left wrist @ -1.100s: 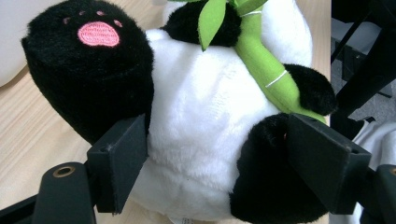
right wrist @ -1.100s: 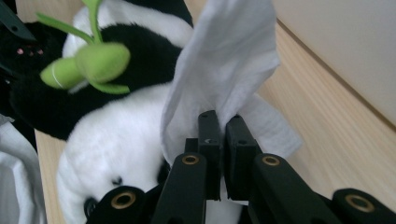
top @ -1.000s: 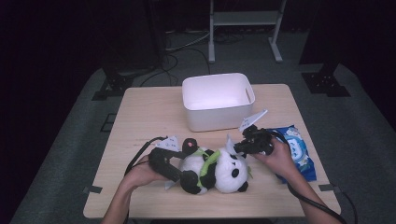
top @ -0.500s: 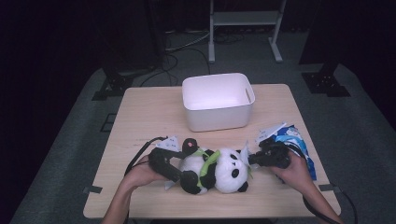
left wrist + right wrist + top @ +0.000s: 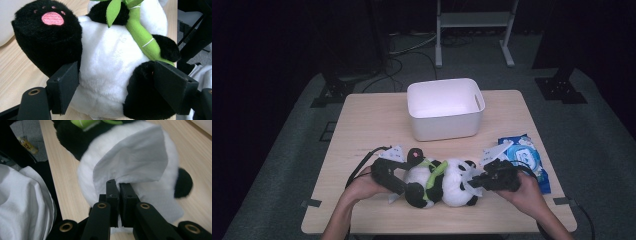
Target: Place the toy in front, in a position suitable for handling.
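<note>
Here the panda (image 5: 439,181) lies near the desk's (image 5: 372,125) front edge, its belly clamped by the left hand-held gripper (image 5: 404,186). The right hand-held gripper (image 5: 476,181) pinches a wipe (image 5: 135,162) against its head. Soft, light plush; it is best held by the body.

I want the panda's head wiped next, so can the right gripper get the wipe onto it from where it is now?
Probably yes. The right gripper, shut on the wipe, is right beside the panda's head with nothing between, while the left gripper holds the body.
</note>
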### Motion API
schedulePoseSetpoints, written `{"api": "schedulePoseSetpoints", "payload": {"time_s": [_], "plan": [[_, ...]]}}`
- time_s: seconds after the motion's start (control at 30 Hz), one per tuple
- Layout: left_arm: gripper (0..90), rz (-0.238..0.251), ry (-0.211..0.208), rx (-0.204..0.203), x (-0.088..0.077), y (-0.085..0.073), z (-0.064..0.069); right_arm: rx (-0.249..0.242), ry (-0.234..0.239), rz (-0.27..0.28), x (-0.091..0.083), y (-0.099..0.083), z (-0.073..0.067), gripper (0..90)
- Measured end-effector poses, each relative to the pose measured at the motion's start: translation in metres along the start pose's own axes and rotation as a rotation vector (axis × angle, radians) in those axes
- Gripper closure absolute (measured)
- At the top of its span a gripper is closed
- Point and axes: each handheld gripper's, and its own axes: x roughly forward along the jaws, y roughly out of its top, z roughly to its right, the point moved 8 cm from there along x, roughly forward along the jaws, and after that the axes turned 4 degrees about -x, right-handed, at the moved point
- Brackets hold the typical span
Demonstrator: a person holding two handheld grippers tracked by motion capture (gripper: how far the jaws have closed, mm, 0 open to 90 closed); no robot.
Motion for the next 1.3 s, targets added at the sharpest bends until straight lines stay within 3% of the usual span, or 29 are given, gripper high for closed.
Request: {"api": "schedulePoseSetpoints", "payload": {"time_s": [0.2, 0.3, 0.57, 0.7, 0.87, 1.13, 1.3], "plan": [[20.2, -0.005, 0.003, -0.003, -0.001, 0.000, -0.001, -0.068, -0.007, -0.025, 0.011, 0.022, -0.008, 86.0], [20.2, -0.003, 0.000, -0.001, 0.000, 0.001, 0.000, -0.079, 0.019, -0.007, 0.012, 0.029, -0.013, 86.0], [20.0, -0.005, 0.005, 0.003, 0.000, 0.001, 0.001, -0.148, 0.047, -0.042, 0.037, 0.052, -0.029, 86.1], [19.8, -0.007, 0.005, 0.006, 0.000, 0.001, 0.002, -0.183, 0.018, -0.064, 0.048, 0.066, -0.028, 86.1], [19.7, -0.003, 0.005, -0.004, 0.000, 0.001, 0.001, -0.181, 0.013, -0.063, 0.050, 0.076, -0.023, 86.3], [19.3, -0.007, 0.009, 0.002, 0.000, 0.001, 0.002, -0.193, 0.015, -0.035, 0.047, 0.096, -0.027, 86.2], [19.0, -0.008, 0.008, 0.006, 0.000, 0.000, 0.003, -0.202, 0.014, -0.069, 0.057, 0.113, -0.021, 86.2]]}}
